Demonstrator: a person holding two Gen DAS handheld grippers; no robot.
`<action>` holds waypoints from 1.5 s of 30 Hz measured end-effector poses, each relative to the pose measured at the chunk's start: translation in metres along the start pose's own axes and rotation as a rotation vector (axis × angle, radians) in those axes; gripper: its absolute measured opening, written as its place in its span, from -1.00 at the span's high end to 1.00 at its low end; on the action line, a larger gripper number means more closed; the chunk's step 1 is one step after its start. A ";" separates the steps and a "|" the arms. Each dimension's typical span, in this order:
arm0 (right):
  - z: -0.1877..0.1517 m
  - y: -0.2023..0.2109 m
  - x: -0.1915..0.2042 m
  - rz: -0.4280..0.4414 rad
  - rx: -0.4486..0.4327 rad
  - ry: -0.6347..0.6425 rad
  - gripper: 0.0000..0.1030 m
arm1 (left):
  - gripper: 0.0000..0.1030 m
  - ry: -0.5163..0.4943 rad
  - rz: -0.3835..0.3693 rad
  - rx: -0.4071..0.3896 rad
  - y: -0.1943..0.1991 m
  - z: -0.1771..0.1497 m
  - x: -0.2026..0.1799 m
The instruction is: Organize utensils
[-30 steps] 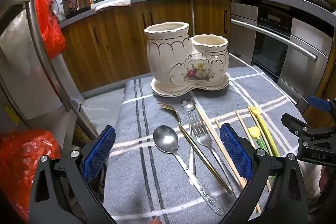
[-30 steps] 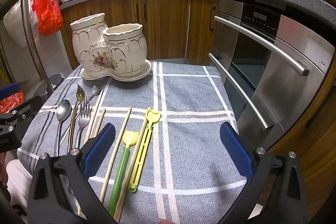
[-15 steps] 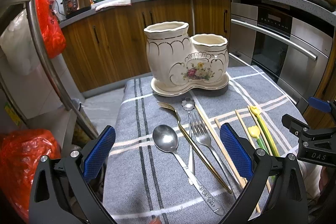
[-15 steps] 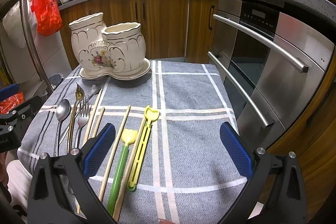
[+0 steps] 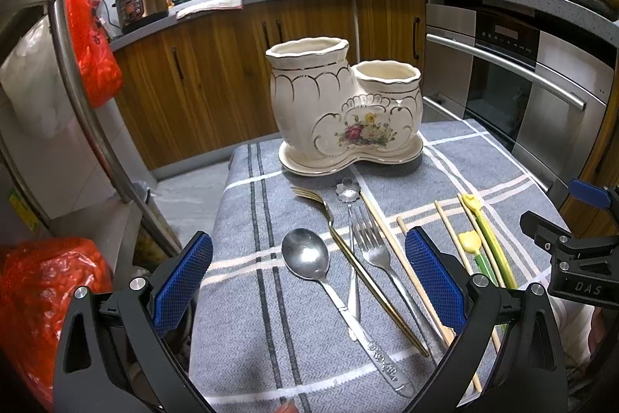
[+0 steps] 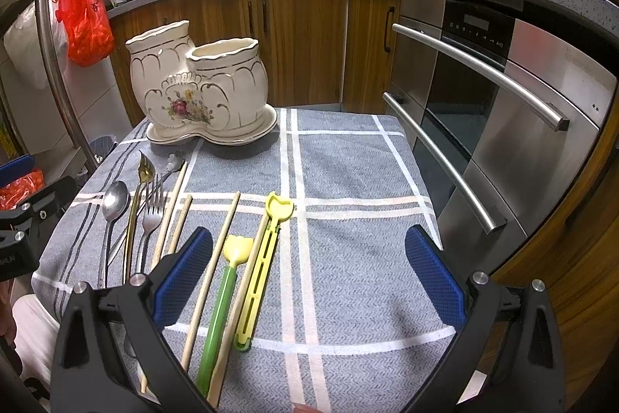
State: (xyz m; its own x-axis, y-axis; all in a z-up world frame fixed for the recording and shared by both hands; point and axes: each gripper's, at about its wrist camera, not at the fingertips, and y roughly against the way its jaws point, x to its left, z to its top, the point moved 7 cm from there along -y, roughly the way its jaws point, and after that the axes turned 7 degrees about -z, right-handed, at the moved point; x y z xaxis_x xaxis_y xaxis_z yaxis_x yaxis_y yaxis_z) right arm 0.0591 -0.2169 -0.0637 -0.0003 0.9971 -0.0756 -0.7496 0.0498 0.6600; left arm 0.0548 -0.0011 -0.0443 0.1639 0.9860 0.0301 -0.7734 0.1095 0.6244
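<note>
A cream two-pot ceramic holder [image 5: 344, 111] [image 6: 201, 91] with a flower print stands at the far end of the grey checked cloth [image 5: 456, 165] [image 6: 348, 180]. Lying before it are a steel spoon [image 5: 307, 258] [image 6: 114, 200], a gold fork [image 5: 332, 223] [image 6: 143, 171], a steel fork [image 5: 371, 246] [image 6: 151, 215], several wooden chopsticks [image 5: 394, 250] [image 6: 224, 239] and yellow-green plastic utensils [image 5: 479, 239] [image 6: 267, 246]. My left gripper [image 5: 309, 277] hovers open above the metal cutlery. My right gripper [image 6: 309, 277] hangs open over the cloth, plastic utensils near its left finger.
Wooden cabinets [image 5: 216, 76] and a counter with bottles and a rice cooker [image 5: 143, 0] run behind. A steel oven front [image 6: 503, 111] with bar handles lies right of the table. A metal rail [image 5: 77, 84] and red bags [image 5: 93, 41] are at left.
Both grippers have eased slightly forward and lower toward the table; nothing was grasped and the utensils have not moved.
</note>
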 end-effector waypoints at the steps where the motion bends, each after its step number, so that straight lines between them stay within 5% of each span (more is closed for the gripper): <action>1: -0.001 0.000 0.000 0.001 0.002 -0.001 -0.90 | -0.92 -0.001 0.000 0.001 0.000 0.000 0.000; 45: -0.004 -0.014 -0.004 0.020 -0.001 0.026 -0.90 | -0.92 -0.018 0.016 -0.007 -0.005 -0.004 0.006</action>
State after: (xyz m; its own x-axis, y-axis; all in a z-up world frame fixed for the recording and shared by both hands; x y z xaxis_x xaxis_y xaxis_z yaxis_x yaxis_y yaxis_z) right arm 0.0670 -0.2215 -0.0760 -0.0324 0.9962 -0.0813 -0.7497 0.0295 0.6611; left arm 0.0570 0.0044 -0.0505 0.1622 0.9853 0.0540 -0.7803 0.0946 0.6182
